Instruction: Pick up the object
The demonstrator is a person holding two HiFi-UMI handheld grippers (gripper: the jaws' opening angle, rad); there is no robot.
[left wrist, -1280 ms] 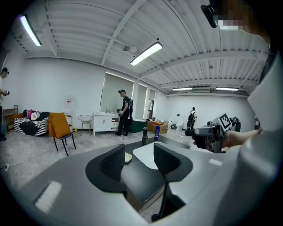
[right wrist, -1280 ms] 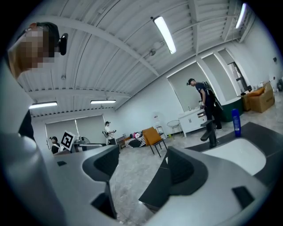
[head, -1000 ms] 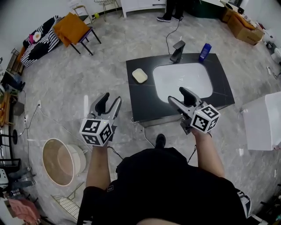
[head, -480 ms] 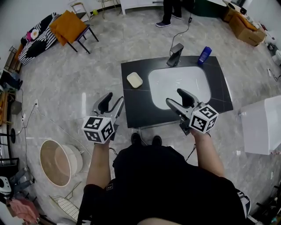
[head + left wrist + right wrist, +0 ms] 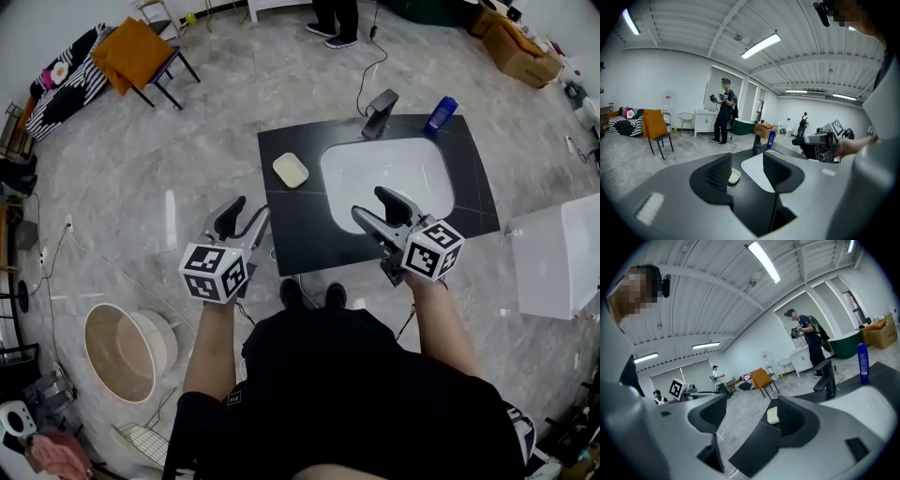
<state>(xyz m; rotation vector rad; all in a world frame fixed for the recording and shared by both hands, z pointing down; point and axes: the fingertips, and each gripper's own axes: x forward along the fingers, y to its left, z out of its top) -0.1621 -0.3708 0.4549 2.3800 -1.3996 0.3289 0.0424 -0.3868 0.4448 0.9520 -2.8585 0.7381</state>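
A cream soap bar lies on the black countertop, left of the white sink basin. It also shows as the soap bar just past the left jaw in the left gripper view, and as the soap bar beside the right jaw in the right gripper view. My left gripper hovers open and empty by the counter's front left corner. My right gripper hangs open and empty over the basin's front rim. Neither touches anything.
A black faucet and a blue bottle stand at the counter's back edge. A person stands beyond it. An orange chair is far left, a round tub on the floor at left, a white box at right.
The person has stepped up to the counter, and its front edge now lies at the feet. Both grippers stay open and have come a little nearer the counter.
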